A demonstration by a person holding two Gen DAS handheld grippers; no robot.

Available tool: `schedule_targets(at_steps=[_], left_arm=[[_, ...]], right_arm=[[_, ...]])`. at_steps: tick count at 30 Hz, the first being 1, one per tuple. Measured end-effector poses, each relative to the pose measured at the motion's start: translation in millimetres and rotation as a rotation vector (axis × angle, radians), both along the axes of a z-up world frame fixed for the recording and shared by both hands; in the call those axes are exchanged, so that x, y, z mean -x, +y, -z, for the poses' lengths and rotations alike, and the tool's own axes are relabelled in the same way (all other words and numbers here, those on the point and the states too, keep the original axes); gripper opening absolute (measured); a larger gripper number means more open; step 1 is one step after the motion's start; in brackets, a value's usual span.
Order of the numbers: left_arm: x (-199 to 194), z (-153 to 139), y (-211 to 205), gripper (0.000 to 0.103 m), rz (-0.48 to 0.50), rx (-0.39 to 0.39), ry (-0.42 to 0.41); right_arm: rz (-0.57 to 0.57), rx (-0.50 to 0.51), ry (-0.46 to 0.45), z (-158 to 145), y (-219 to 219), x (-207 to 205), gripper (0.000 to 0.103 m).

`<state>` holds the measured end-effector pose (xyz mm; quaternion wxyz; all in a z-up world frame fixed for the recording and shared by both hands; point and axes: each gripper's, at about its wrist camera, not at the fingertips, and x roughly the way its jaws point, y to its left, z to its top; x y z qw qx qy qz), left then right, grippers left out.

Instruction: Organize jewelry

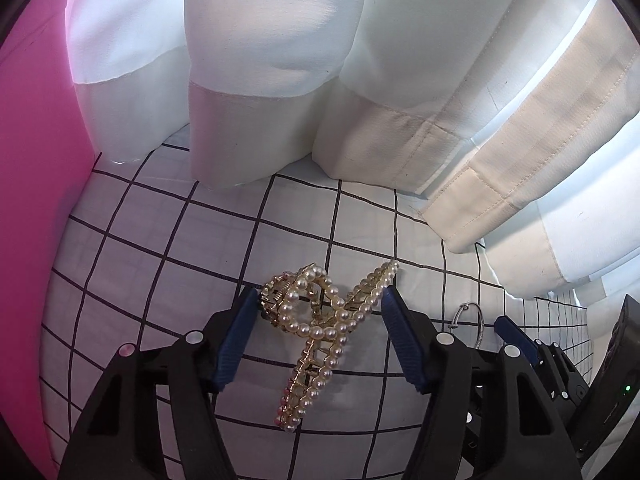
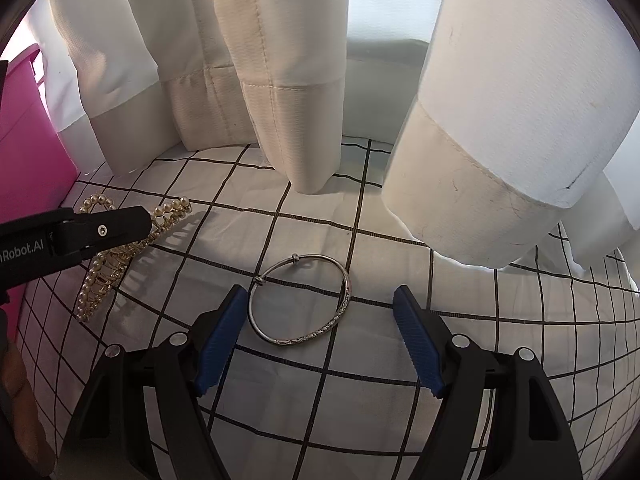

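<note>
Straddling the pearl clip on the checked surface, the left gripper has its jaws apart, seemingly to close on it, while the right gripper, jaws likewise apart, frames the bangle
</note>
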<state>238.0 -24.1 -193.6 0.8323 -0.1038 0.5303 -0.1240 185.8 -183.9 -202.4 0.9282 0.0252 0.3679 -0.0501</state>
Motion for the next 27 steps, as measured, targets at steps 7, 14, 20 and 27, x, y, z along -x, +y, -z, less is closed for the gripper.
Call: schedule_targets(at_steps=[7,14,20,27], left_arm=[[10,-7,8,0.061,-0.013,0.004,-0.035],[31,-21,19,0.061,-0.012,0.002,-0.089],[52,-34,31,0.061,-0.009,0.013,-0.115],[61,-47,35,0.061,-0.006,0.006,-0.138]], right_arm=[[-0.013,-0.002,-0.009,1,0,4,0.070],[-0.032,0.008,-0.035,0,6,14,0.047],[-0.035,-0.037,-0.061,-5,3,22,0.005],[-0.041,-0.152,-0.108,-8,-13,39,0.005]])
